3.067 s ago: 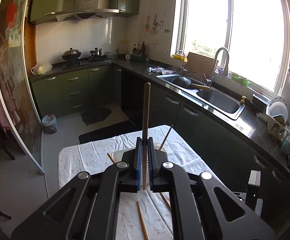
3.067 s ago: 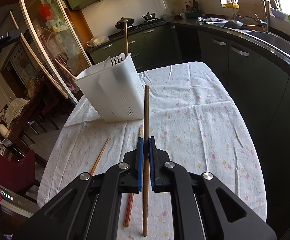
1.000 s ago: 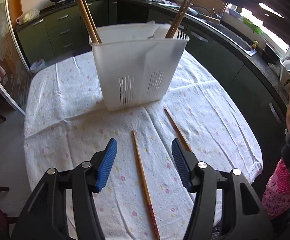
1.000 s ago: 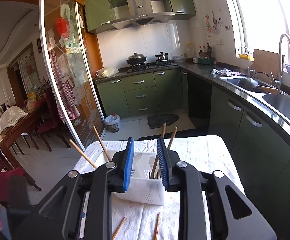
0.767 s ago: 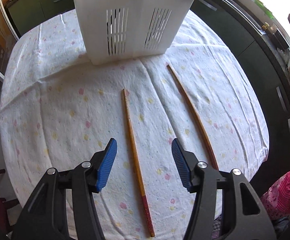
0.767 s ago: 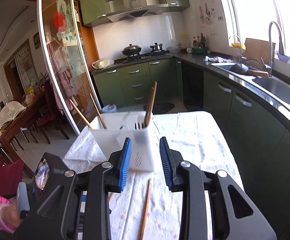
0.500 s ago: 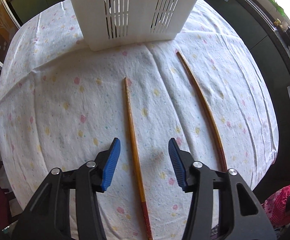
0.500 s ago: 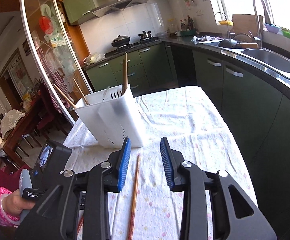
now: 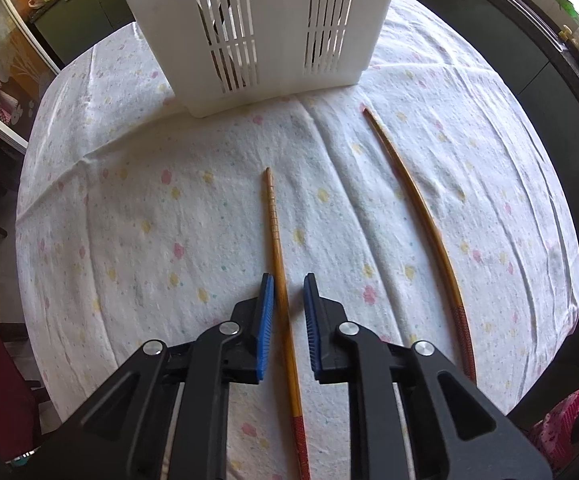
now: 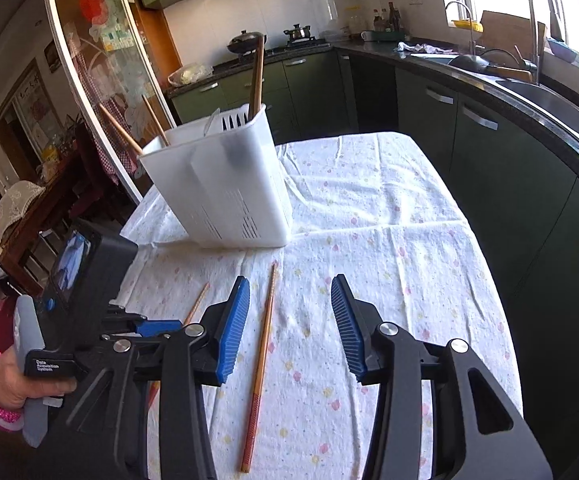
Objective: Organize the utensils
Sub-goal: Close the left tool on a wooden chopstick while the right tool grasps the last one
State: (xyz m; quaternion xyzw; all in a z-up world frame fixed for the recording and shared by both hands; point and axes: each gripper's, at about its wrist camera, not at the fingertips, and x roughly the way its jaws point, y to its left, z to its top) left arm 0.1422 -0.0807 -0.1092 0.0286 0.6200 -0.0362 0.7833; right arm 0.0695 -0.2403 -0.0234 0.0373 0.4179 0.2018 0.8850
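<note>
While the right tongs are gaping wide, the left tongs are narrowly straddling a chopstick, ungripped.

Item count, per kind:

- Chopsticks lying on the desk cloth: two. One chopstick lies toward the middle; the second chopstick lies nearer the right edge.
- White utensil holder: one, at the far end of the desk.
- Chopsticks standing in the holder: at least three, two at its left end and at least one dark at its right end.
- Claws: two.
</note>
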